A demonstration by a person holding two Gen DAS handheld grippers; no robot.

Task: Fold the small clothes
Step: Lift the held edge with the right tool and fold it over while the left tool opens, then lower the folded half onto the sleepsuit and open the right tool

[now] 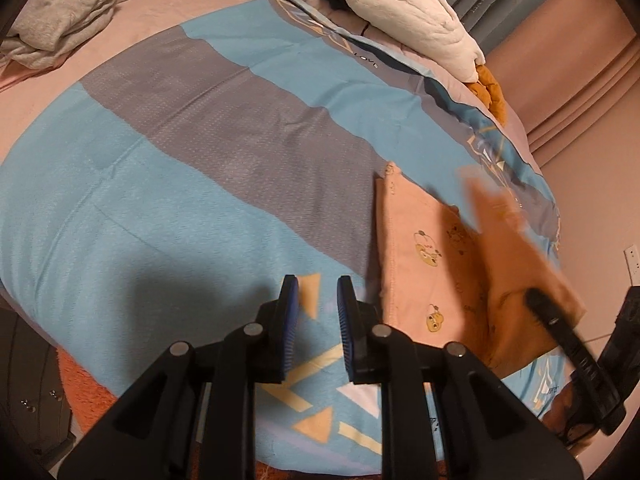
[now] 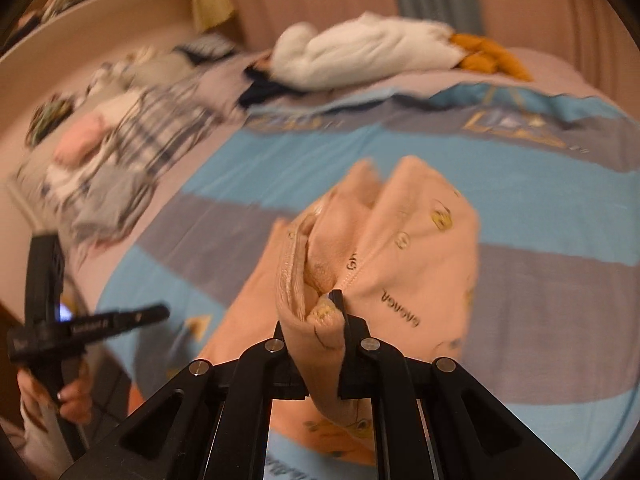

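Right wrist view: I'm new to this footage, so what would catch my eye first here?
The peach printed garment, bunched and lifted over the blue-and-grey striped quilt, clamped in the right gripper. At left, the left gripper holds nothing. Far back lies a white plush toy.

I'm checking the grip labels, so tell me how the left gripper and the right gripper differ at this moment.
The left gripper has a gap between its blue pads and holds nothing; the right gripper is clamped on the peach garment. The left gripper hangs over bare blue duvet, while the right gripper lifts a bunched fold of the garment off it. Both are black, two-fingered and hand-held.
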